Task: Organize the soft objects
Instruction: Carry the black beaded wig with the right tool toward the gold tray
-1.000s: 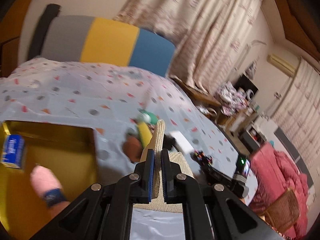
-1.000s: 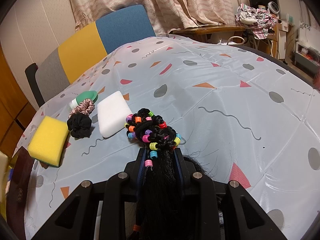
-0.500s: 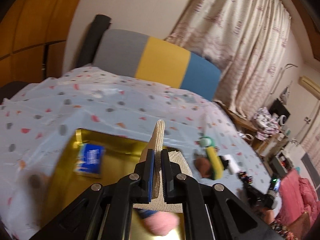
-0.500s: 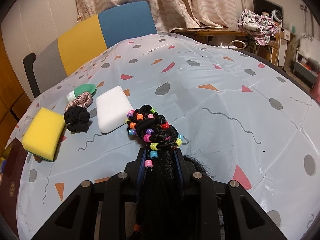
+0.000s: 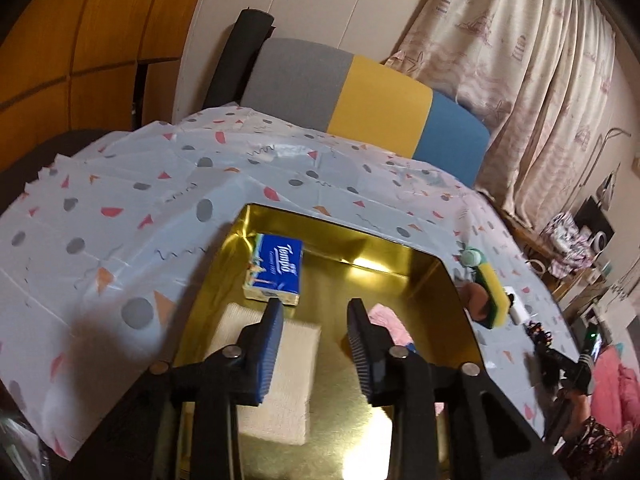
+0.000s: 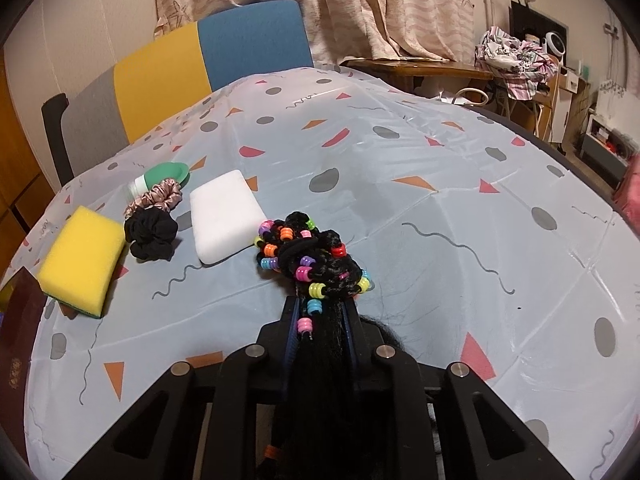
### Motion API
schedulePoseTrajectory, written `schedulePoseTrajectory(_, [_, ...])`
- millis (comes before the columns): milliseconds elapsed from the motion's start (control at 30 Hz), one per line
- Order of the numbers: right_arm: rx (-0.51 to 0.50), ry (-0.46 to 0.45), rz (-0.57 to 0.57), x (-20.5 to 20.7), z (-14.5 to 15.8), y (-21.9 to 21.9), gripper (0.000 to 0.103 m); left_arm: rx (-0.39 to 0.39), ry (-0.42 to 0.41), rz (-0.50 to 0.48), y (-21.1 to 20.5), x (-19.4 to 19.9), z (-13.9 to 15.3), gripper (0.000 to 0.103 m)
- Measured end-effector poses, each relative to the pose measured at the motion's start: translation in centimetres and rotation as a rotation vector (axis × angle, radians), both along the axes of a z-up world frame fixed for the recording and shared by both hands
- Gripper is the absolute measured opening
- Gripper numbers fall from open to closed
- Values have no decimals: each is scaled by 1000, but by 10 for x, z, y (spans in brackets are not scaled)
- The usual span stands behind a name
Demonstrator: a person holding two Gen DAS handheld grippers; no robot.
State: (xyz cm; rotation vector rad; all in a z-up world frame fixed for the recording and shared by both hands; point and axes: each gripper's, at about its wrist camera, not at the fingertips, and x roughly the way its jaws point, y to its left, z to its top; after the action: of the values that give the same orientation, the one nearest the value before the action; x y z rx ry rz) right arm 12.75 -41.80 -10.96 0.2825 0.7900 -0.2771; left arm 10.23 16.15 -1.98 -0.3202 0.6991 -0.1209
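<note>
Jaws of our left gripper (image 5: 316,322) have just been opening and now stand apart with nothing between them, hanging over the gold tray (image 5: 404,248); the cream cloth (image 5: 280,376) lies flat on the tray floor beneath the left finger. Our right gripper (image 6: 322,310) is clamped tight on the black beaded hair braid (image 6: 310,258), whose coiled end rests on the tablecloth (image 6: 400,152) well outside the tray. Inside the tray, a blue tissue pack (image 5: 276,274) sits just beyond the cloth, and something pink (image 5: 386,320) lies to the right of the cloth, half hidden behind the right finger. Outside the tray, near its right wall, lie a yellow sponge (image 6: 82,254), a black scrunchie (image 6: 152,234), a pink satin scrunchie (image 6: 154,198), a green-and-white item (image 6: 164,176) we cannot identify, and a white foam block (image 6: 224,216). We judge the risks to be these: the open fingers could snag the cloth as we pull away and drag it back out, and the braid's loose strands trailing under the right gripper could catch other items or spill over the tray wall when we carry it over. Only the tissue pack bears readable writing; it looks like "Tempo".
</note>
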Motion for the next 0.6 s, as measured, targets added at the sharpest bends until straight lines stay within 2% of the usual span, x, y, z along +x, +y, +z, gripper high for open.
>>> schedulePoseTrajectory(167, [-16,14,30,-7,5,7,20,-8,-13,1,-8,-8,-2,37])
schedulePoseTrajectory(267, [-18,11,53,-15,11,15,20,-14,-36,-46,-23,-15,1,42])
schedulePoseTrajectory(367, [7,-4,68,-24,18,22,19,-37,-36,-116,-41,-17,1,43])
schedulePoseTrajectory(433, [33,-21,84,-29,25,29,19,-24,-28,-154,-55,-19,0,43])
schedulePoseTrajectory(533, [54,-37,117,-34,32,42,16,-12,-24,-197,-70,-23,-1,43])
schedulePoseTrajectory(600, [64,-50,148,-35,37,53,8,-17,-18,-205,-75,-25,-1,43])
